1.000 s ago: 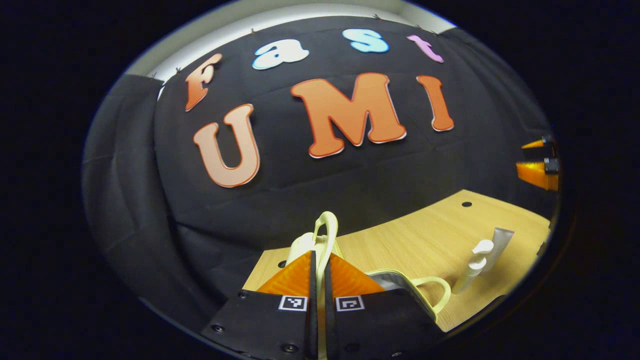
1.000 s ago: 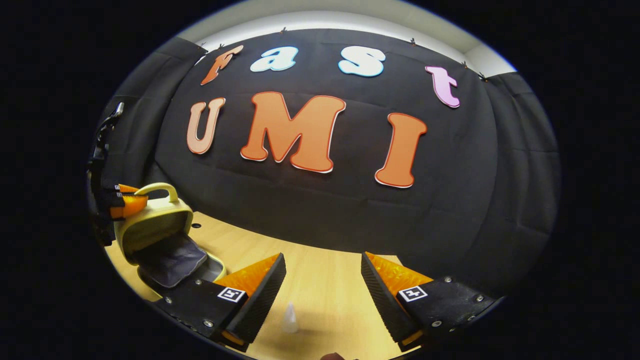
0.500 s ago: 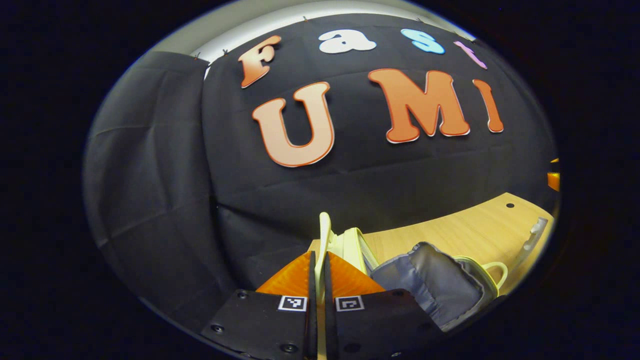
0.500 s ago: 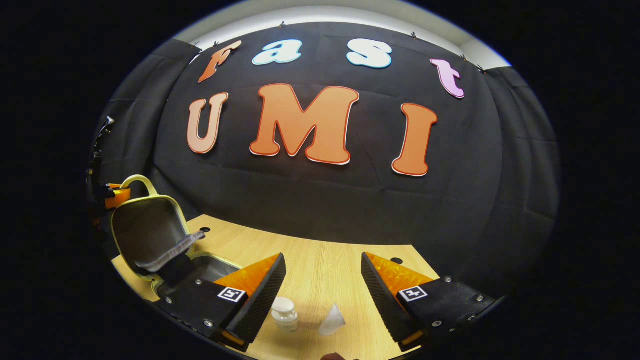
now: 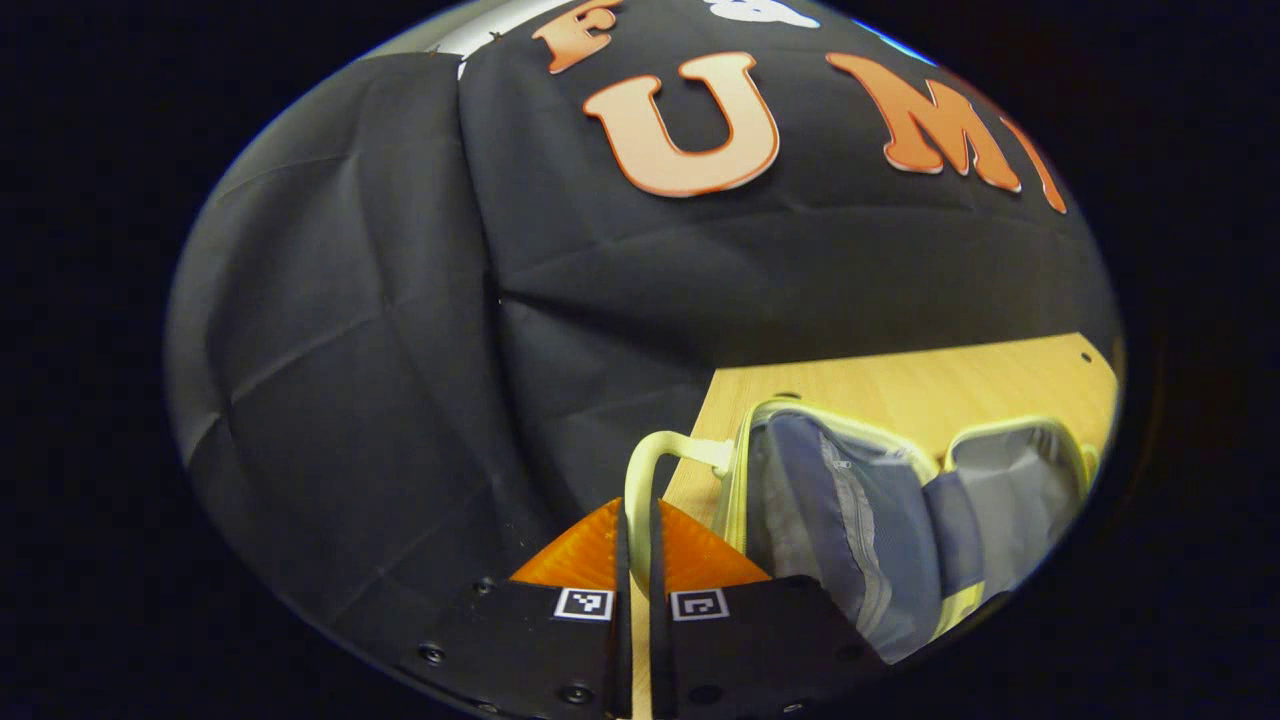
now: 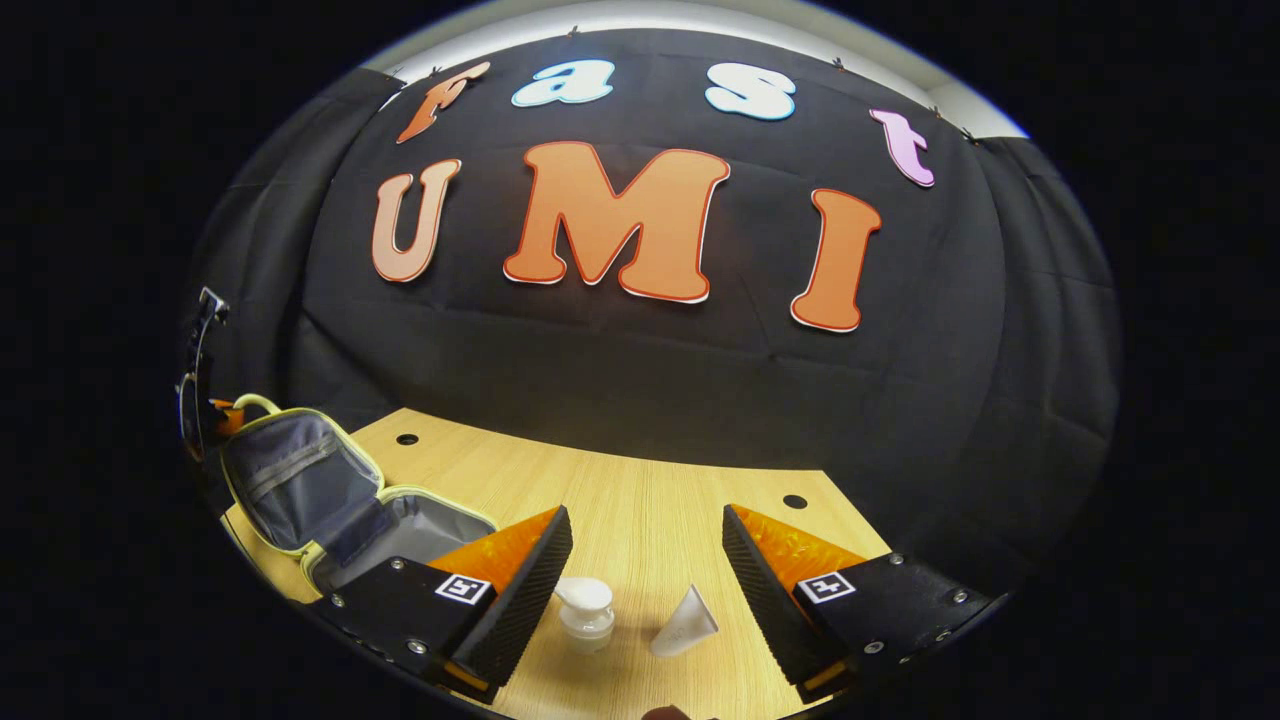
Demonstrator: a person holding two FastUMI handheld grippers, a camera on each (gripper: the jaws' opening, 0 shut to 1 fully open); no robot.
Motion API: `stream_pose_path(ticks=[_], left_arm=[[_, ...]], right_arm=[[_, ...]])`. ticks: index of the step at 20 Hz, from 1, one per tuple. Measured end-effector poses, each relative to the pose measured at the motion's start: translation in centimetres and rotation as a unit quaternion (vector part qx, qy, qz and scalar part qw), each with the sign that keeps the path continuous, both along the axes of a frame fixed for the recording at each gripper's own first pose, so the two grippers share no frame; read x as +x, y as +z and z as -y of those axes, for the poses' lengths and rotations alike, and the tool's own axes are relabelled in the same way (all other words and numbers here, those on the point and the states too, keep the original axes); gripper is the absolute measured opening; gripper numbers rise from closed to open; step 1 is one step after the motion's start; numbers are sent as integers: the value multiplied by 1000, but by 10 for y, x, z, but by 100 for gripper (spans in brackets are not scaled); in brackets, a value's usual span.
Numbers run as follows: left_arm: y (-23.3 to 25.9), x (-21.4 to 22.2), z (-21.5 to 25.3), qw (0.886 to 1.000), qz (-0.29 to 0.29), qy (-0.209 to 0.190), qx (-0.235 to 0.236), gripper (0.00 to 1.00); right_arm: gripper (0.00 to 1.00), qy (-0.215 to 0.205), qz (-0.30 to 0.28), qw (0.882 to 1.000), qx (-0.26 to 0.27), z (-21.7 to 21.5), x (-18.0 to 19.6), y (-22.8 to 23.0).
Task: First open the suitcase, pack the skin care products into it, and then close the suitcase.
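The pale yellow suitcase (image 5: 900, 500) lies open on the wooden table, its grey lining showing in both halves. My left gripper (image 5: 637, 520) is shut on the lid's yellow handle (image 5: 650, 455), at the table's left edge. In the right gripper view the open suitcase (image 6: 330, 500) sits at the far left, with the left gripper (image 6: 215, 420) at its handle. My right gripper (image 6: 645, 545) is open above the table. Between its fingers stand a white pump bottle (image 6: 585, 610) and a tube (image 6: 685, 625) lying on the wood.
The wooden table (image 6: 640, 490) has small round holes near its back edge. The black cloth wall stands close behind it. Bare wood stretches between the suitcase and the two products.
My left gripper has swung the lid by its handle from upright down to fully open, nearly flat. The right gripper has tipped downward, bringing the pump bottle and tube into sight.
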State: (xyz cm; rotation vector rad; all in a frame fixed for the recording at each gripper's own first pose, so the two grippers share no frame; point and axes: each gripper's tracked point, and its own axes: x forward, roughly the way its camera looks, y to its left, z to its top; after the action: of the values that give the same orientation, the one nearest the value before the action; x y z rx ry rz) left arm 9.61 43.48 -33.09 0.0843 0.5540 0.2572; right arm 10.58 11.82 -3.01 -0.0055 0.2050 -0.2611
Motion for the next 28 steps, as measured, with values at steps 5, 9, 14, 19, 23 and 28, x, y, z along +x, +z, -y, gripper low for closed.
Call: stream_pose_path(ticks=[5,9,14,19,23,28], left_arm=[[-26,-11,-15,999,-10,32,9,18],[29,-9,40,998,54,3,-24,53],[98,-3,145,989,121,-77,-37,91],[130,-7,258,977,131,-162,-44,98],[134,-23,349,964,124,-225,-66,98],[128,-57,451,951,109,-273,-96,98]], right_arm=[[96,-4,-6,1000,-5,3,-2,-4],[96,-2,-5,1000,-8,10,-7,-7],[96,4,-4,1000,-3,25,-18,-12],[96,17,-13,1000,12,44,-34,-20],[96,35,-16,999,22,55,-38,-30],[96,64,-25,997,23,64,-46,-47]])
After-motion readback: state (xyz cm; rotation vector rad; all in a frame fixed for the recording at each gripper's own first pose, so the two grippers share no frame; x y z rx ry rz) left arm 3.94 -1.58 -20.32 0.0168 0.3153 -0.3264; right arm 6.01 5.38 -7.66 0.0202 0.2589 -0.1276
